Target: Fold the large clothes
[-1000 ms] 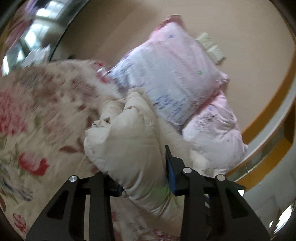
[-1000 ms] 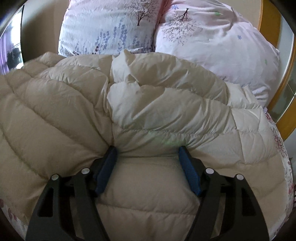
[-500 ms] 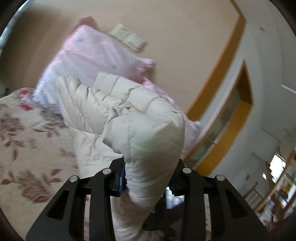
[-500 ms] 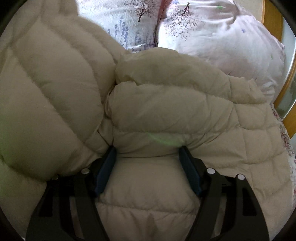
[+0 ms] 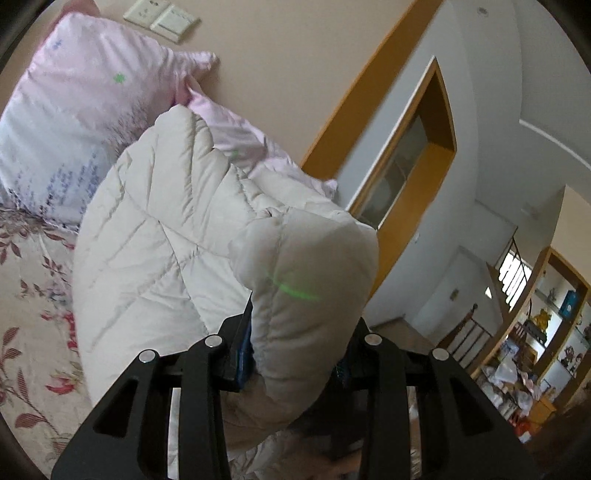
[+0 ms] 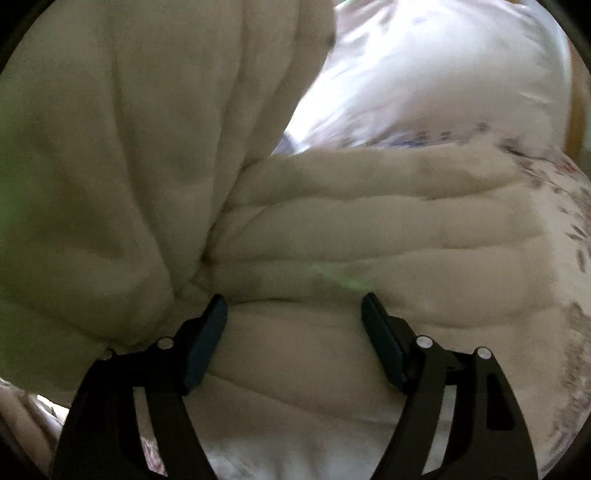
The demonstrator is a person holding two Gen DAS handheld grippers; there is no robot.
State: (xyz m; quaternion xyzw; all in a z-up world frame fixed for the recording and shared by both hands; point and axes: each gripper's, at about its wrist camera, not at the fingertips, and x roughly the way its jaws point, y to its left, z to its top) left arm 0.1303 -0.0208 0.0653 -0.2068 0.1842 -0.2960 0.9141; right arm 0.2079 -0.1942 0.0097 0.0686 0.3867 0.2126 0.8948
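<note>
Gripping a thick roll of the cream quilted down coat, the left gripper has its fingers closed on the padding, which bulges out above the blue pads. That part of the coat hangs raised above the floral bedspread, probably so one half can be carried over the other for a fold. The rest of the coat trails down to the bedspread, just in front of the pink printed pillows.

The right gripper sits low against the coat, its fingers set fairly wide with a band of padding between the blue pads. Both pads press into the fabric, so I judge it is holding that band, likely pinning it as the anchor for the fold.

The left wrist view alone shows the room beyond the coat: the beige wall with its switch plates, the wood-framed doorway and cluttered shelves farther off. It also shows how high the lifted part stands. The right wrist view alone shows the lifted half looming over the lower layer, a deep crease where they meet, and a pillow just behind the coat. It is blurred.
</note>
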